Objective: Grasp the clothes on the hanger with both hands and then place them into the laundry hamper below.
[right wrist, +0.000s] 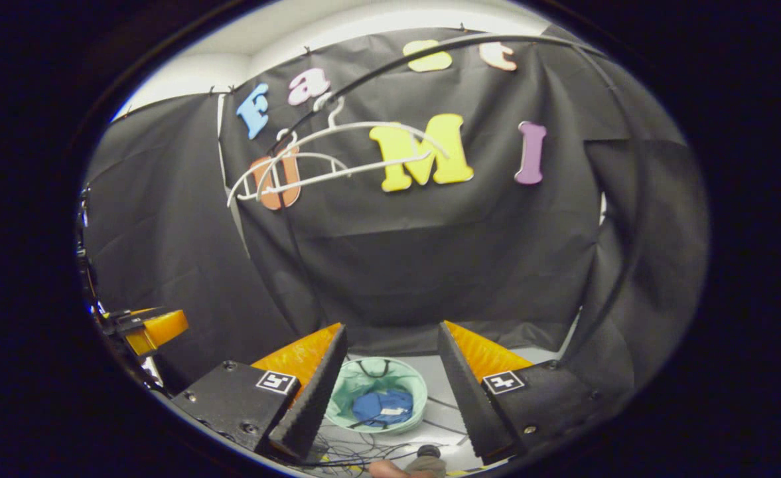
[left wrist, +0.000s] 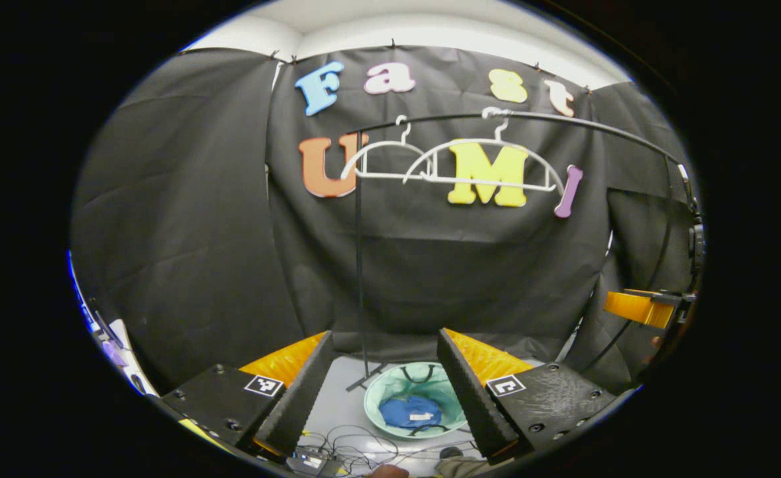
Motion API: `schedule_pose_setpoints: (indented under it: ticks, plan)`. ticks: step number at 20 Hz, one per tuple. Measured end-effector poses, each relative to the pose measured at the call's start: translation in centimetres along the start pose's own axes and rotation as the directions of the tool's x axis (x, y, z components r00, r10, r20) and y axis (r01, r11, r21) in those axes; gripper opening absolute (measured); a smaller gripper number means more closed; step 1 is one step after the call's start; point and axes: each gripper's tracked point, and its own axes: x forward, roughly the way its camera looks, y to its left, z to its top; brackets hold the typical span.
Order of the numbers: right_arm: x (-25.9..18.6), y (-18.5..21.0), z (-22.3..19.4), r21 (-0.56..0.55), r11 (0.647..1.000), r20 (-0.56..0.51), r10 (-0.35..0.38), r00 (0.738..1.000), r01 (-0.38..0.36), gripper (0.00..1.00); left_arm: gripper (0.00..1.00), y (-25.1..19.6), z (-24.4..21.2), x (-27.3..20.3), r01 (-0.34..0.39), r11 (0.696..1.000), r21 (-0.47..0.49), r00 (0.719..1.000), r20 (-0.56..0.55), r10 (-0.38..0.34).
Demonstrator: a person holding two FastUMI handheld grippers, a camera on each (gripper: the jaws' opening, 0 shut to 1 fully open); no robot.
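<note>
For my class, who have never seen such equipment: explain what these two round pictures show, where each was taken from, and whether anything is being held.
No robot works here: a person holds a pair of tongs in each hand, and each pair carries a camera looking forward along its two fingers. The left gripper view shows the left tongs at the bottom; the right gripper view shows the right tongs. Both stand open and hold nothing. The other hand's tongs appear at the edge of each view. Ahead, two white hangers hang bare on a black rail. Below, on the floor, sits a pale green laundry hamper with a blue garment inside. Loose cables lie nearby.
</note>
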Motion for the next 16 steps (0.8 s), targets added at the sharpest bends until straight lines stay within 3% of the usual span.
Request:
schedule_pose_setpoints:
  ticks: [2,7,11,16]
  plan:
    - [-3.5,-2.1,0.4,0.002,0.999,0.046,-0.04,0.998,0.04,0.88,0.89,-0.4,1.5,-1.6,0.014,1.0,-0.003,0.999,0.05,-0.014]
    - [-8.3,-5.2,1.8,0.005,0.996,0.134,-0.084,0.987,0.084,0.89,0.93,-3.2,4.6,-4.6,0.051,0.998,0.021,0.987,0.151,-0.054]
    - [-11.0,-6.1,2.3,-0.019,1.0,0.191,-0.021,0.981,0.025,0.87,1.0,-6.4,6.9,-7.4,0.036,0.999,0.036,0.972,0.233,-0.043]
    - [-14.5,-8.5,2.5,-0.046,0.998,0.233,0.058,0.971,-0.049,0.88,1.0,-11.3,7.7,-11.4,0.021,0.999,0.028,0.95,0.312,-0.029]
